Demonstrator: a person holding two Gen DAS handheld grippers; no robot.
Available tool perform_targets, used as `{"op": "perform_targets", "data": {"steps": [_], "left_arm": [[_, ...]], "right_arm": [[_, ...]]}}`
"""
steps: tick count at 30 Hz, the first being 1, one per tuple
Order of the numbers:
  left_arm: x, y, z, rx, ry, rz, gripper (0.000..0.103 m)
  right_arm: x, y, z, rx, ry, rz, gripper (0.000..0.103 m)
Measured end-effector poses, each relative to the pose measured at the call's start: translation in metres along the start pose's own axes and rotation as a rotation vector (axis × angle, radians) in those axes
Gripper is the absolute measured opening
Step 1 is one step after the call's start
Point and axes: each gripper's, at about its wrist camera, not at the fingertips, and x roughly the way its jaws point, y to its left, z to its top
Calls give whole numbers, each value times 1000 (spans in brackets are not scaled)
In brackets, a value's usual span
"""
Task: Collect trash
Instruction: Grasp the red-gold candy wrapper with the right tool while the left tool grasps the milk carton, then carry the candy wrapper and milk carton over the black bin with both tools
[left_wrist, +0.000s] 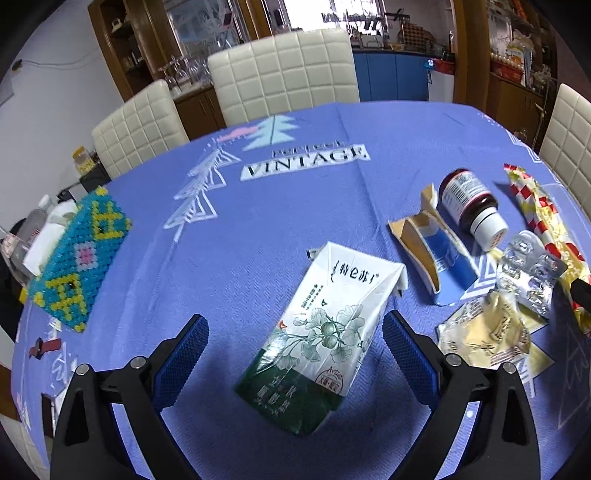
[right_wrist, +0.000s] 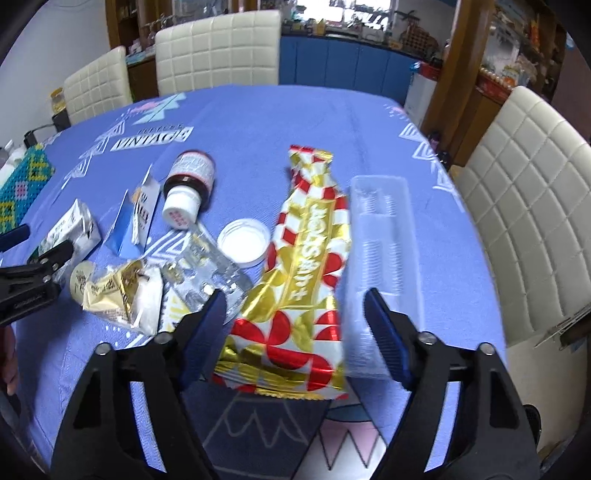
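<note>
Bottle cap (right_wrist: 243, 242) only right-wrist visible

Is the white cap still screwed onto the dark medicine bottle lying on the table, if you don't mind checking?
Yes, the dark medicine bottle lies on its side with its white cap still on the neck.

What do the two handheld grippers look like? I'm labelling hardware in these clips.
Both match: the left gripper and right gripper each have two black angular plastic arms with silver pivot bolts, ending in ribbed blue finger pads. No cables or markings show.
</note>
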Motion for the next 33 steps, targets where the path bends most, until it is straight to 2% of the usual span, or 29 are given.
{"op": "perform_targets", "data": {"steps": [1, 3, 7, 8, 9, 13, 15, 18, 25, 33], "left_arm": [[4, 0, 0, 0, 10, -10, 93], [8, -2, -1, 7, 16, -16, 93], [16, -7, -3, 26, 26, -45, 93], [17, -8, -4, 26, 28, -55, 87], [19, -9, -6, 28, 39, -70, 81], [15, -12, -6, 18, 38, -132, 51], [14, -14, -5, 15, 44, -138, 50], [9, -14, -7, 1, 32, -146, 48], [-14, -12, -8, -6, -31, -138, 47], [-33, -2, -11, -42, -53, -131, 47]], "right_arm": [[2, 2, -1, -7, 8, 4, 61], [7, 4, -3, -15, 23, 11, 59], [9, 5, -7, -24, 30, 12, 47], [8, 5, -8, -27, 26, 15, 43], [7, 5, -8, -32, 24, 23, 29], [1, 8, -12, -54, 11, 41, 13], [-3, 7, -12, -48, 1, 45, 9], [-10, 4, -11, -31, -16, 58, 3], [-23, 6, -11, -41, -46, 60, 3], [-45, 15, -14, -75, -84, 82, 2]]}}
